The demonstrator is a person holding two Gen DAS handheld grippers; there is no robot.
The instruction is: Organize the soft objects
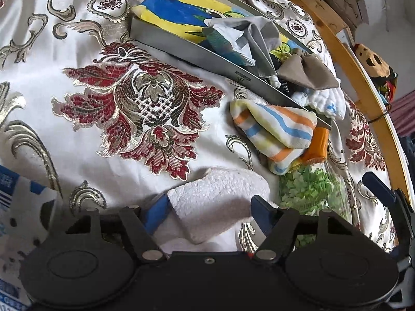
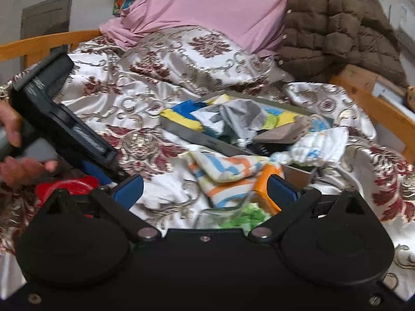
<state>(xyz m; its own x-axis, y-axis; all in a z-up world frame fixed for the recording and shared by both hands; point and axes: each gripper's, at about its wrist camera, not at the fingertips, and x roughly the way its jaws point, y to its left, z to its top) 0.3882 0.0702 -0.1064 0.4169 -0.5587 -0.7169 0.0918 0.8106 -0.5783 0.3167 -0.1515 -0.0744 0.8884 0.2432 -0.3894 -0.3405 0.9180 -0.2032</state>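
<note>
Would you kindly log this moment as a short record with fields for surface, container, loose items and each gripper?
surface: white satin bedspread with red floral embroidery
container: shallow grey metal tray holding a blue-and-yellow parrot-print cloth and a crumpled grey cloth
loose beside tray: striped orange, blue and yellow towel; clear jar of green pieces
left gripper: closed around a white foam block
right gripper: open, nothing between the fingers, above the jar

bedspread: you see glossy satin with raised brocade
tray: matt grey metal
foam block: rough, grainy white
striped cloth: soft terry
bed rail: bare wood
</note>
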